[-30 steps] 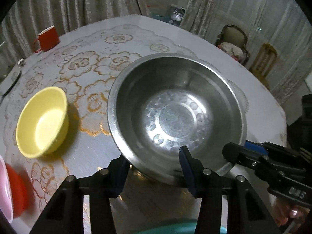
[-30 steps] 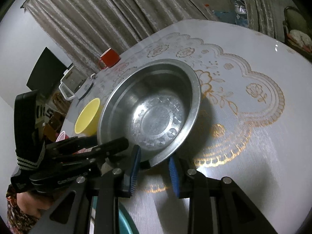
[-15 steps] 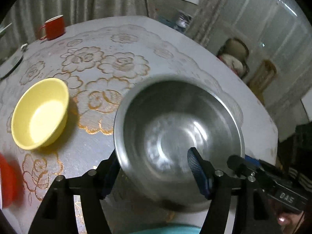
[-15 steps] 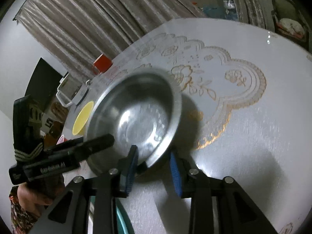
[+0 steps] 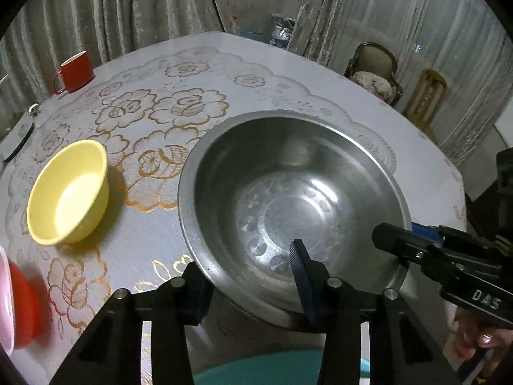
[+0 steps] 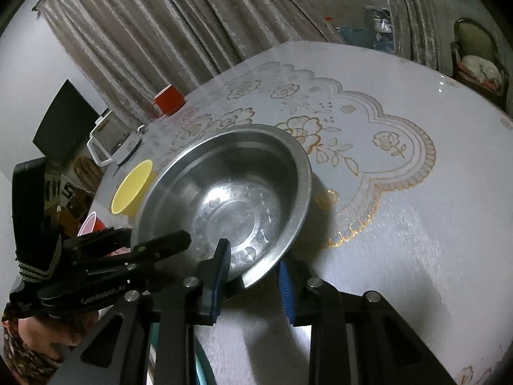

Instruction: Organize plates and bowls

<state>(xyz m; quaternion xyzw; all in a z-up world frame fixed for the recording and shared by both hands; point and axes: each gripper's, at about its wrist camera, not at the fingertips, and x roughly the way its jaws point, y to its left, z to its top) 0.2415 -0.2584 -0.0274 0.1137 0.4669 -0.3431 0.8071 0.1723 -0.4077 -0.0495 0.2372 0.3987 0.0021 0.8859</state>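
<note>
A large steel bowl [image 5: 288, 205] is held over the table; it also shows in the right wrist view [image 6: 231, 192]. My left gripper [image 5: 250, 276] straddles its near rim, one finger inside and one outside, shut on it. My right gripper [image 6: 253, 272] grips the rim at the bowl's near right side the same way. A yellow bowl [image 5: 69, 192] sits on the tablecloth to the left. A teal dish [image 5: 275, 365] shows at the bottom edge below the steel bowl.
A red mug [image 5: 75, 72] stands at the far left of the round table [image 5: 426, 160]. A red bowl and a pink one [image 5: 16, 308] sit at the left edge. Chairs [image 5: 375, 73] stand beyond the table's far right side.
The steel bowl, held by both grippers, has shifted a little over the table and now looks steady. The yellow bowl has not moved.
</note>
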